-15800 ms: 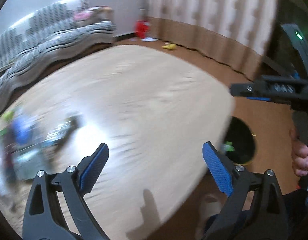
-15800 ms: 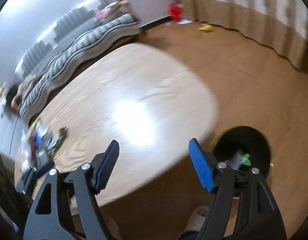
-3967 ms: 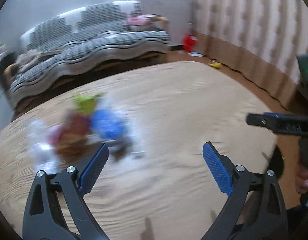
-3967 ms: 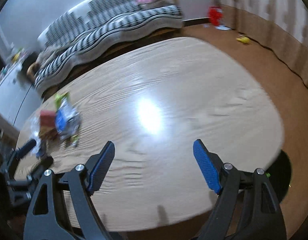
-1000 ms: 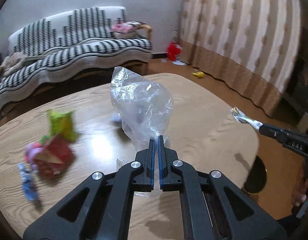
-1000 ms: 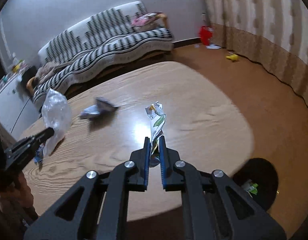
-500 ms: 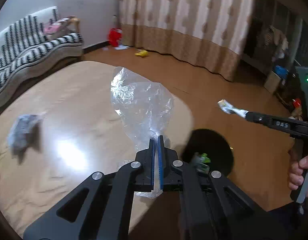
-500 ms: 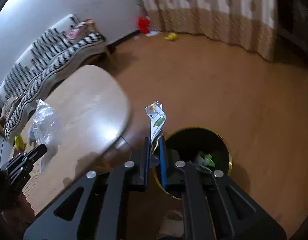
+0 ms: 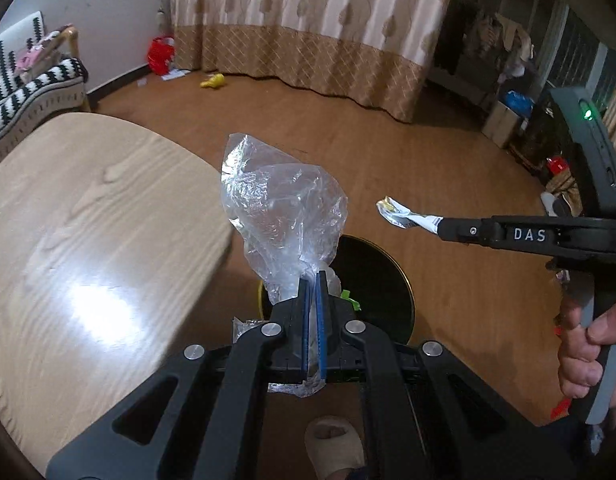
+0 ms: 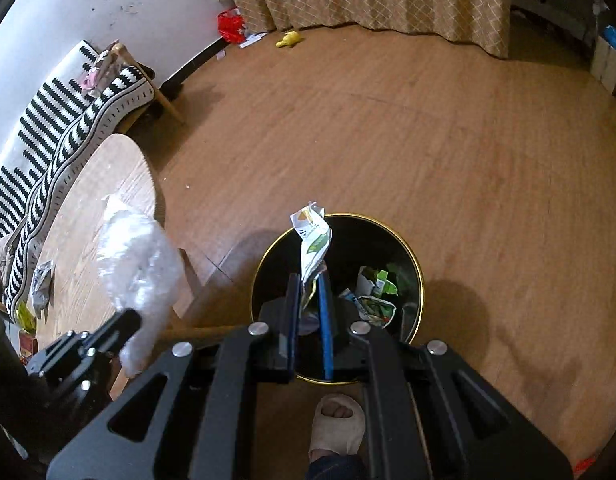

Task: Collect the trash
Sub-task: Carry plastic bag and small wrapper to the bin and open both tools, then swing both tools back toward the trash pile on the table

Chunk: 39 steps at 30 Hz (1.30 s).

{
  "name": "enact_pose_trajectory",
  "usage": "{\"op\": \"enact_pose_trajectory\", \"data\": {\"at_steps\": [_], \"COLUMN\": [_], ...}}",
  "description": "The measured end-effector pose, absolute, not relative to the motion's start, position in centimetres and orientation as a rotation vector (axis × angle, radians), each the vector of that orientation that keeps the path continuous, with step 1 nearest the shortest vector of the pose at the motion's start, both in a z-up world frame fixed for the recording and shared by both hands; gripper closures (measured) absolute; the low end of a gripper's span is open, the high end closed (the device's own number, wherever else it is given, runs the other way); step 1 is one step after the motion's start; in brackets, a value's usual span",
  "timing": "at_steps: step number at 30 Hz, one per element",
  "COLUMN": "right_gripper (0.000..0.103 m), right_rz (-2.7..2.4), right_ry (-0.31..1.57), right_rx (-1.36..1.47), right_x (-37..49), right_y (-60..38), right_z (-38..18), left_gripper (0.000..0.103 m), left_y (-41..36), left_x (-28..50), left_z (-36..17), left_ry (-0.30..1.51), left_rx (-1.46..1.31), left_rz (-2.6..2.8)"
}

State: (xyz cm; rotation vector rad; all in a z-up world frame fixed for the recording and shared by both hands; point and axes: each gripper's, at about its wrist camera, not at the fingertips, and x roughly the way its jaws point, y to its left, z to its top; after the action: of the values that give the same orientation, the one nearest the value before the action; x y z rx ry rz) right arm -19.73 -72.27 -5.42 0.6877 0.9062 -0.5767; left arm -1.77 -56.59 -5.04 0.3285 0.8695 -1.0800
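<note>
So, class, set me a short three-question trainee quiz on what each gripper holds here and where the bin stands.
1. True or false: the left gripper is shut on a clear plastic bag.
2. What does the right gripper hold: (a) a bottle, (b) a crumpled wrapper, (c) nothing?
3. The black bin with a gold rim stands on the ____.

Key: 1 true; 2 b; 3 floor.

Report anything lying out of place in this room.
Crumpled wrappers lie on the light wooden table. A yellow toy and white papers lie loose on the brown floor near the beige curtain.
</note>
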Motion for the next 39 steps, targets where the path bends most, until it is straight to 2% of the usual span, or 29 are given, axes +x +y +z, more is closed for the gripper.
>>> {"op": "enact_pose_trajectory", "data": {"at_steps": [5,8,9,10,12,29,31,32,33,35,39], "right_gripper": [0.093,0.088,0.074,0.045,0.03,0.025,0.025,0.025,0.025,0.025,0.024], "right_rz": [-0.593,-0.599,-0.604,-0.605,-0.631,-0.751,-0.756,-0.755,-0.754,-0.748,-0.748], "right_ry": [0.91,0.933,0.935,0.93,0.893,0.797,0.791,0.789,0.787,0.783,0.765], "right_rx": [0.704,0.729,0.735,0.744,0.747,0.786,0.785,0.785,0.788,0.791,0.786], "right_x": [-19.3,-18.9,-18.9,-19.0,-19.5,-22.4,-22.5,-22.5,-22.5,-22.4,-22.4], "right_y": [-72.7,-73.2,-73.3,-73.4,-73.8,-74.9,-74.9,-74.9,-74.9,-74.8,-74.4], "right_z": [-5.6,-6.2,-6.4,-6.3,-5.8,-4.3,-4.1,-4.1,-4.0,-3.8,-3.2], "left_gripper": [0.101,0.101,0.101,0.101,0.101,0.1,0.093,0.081,0.061,0.039,0.034], "left_y": [-57.6,-58.0,-58.2,-58.4,-59.0,-63.8,-64.1,-64.2,-64.2,-64.0,-63.9], "left_x": [-1.4,-1.7,-2.0,-2.0,-2.2,-3.8,-3.8,-3.8,-3.8,-4.0,-4.4], "left_z": [-6.1,-6.6,-6.7,-6.9,-7.3,-11.1,-11.3,-11.4,-11.4,-10.9,-10.3], "left_ry": [0.895,0.909,0.912,0.916,0.924,0.987,1.003,1.01,1.011,0.993,0.971], "left_rx": [0.33,0.326,0.327,0.329,0.332,0.36,0.359,0.358,0.355,0.341,0.344], "left_rz": [-1.088,-1.095,-1.098,-1.1,-1.103,-1.179,-1.182,-1.177,-1.177,-1.183,-1.202]}}
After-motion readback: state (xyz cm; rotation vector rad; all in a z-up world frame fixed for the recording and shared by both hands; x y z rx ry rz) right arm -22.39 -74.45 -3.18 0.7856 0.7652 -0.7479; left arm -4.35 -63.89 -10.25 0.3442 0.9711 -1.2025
